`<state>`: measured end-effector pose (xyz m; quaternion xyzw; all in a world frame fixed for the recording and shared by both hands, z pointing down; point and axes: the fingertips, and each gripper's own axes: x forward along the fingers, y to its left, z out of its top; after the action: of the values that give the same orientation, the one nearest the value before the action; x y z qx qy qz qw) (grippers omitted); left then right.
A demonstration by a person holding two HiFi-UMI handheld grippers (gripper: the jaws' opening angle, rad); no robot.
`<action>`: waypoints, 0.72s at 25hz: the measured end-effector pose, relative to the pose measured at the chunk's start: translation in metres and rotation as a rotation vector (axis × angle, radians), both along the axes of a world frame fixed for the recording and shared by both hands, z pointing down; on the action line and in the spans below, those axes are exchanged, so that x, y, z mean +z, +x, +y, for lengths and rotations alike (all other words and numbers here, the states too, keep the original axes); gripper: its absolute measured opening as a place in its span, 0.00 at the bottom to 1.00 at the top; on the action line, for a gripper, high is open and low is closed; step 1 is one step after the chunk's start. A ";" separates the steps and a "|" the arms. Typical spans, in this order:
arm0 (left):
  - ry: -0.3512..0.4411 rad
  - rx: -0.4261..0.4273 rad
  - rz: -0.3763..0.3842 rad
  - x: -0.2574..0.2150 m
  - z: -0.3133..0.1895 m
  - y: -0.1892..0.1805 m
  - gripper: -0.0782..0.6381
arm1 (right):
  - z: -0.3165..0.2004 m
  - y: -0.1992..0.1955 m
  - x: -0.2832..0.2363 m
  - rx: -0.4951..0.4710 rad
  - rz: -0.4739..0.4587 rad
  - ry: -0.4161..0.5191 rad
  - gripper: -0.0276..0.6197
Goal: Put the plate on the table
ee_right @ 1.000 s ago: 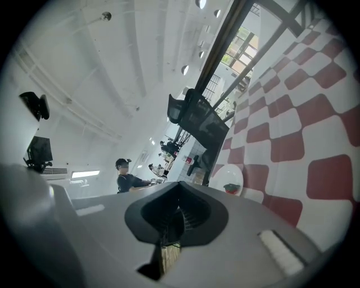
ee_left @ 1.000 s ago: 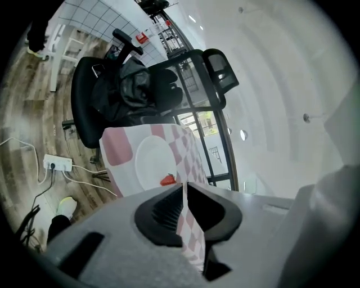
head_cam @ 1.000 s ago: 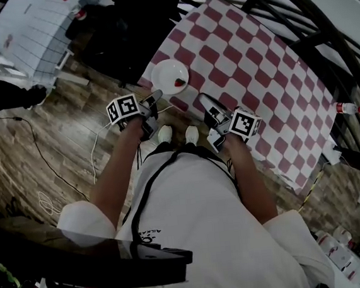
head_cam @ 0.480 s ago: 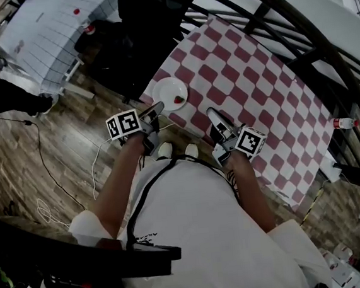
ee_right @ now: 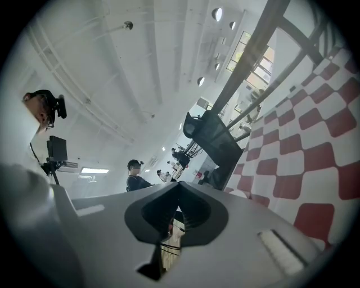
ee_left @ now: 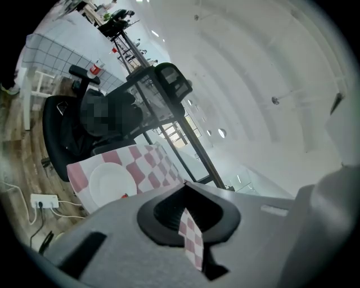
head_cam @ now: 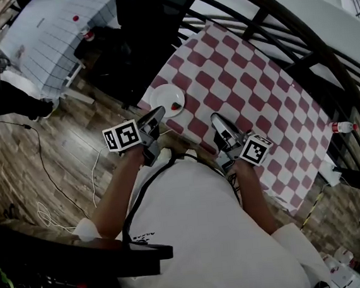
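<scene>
The white plate lies flat at the near left corner of the red-and-white checked table, with a small red piece on its near rim. My left gripper hovers just short of the plate, shut and empty. In the left gripper view the plate sits ahead and to the left of the left gripper. My right gripper points over the table's near edge to the right of the plate. It is shut with nothing held, and the right gripper shows its jaws meeting.
A black office chair stands behind the table's left corner. Dark curved rails arch over the table. A bottle lies at the table's far right. A power strip and cables lie on the wooden floor.
The plate has stayed on the table. Both grippers have drawn slightly back toward my body, and the head view has shifted so the table sits lower in the picture.
</scene>
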<state>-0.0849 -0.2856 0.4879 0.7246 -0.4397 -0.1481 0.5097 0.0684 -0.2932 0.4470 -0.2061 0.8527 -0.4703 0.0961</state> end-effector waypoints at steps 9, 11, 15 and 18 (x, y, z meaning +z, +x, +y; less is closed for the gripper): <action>0.071 -0.010 -0.016 -0.005 -0.002 -0.004 0.12 | -0.010 -0.008 0.004 -0.011 0.016 0.009 0.05; 0.068 -0.009 -0.008 -0.004 -0.004 -0.005 0.12 | -0.011 -0.010 0.004 -0.013 0.017 0.011 0.05; 0.063 -0.015 -0.009 0.000 -0.006 -0.008 0.12 | -0.013 -0.010 0.006 -0.012 0.018 0.008 0.05; 0.052 -0.014 -0.012 0.002 -0.008 -0.009 0.12 | -0.014 -0.010 0.006 -0.012 0.020 0.008 0.05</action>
<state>-0.0937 -0.2935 0.4897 0.7353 -0.4439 -0.1585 0.4870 0.0585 -0.3071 0.4528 -0.2054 0.8566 -0.4656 0.0857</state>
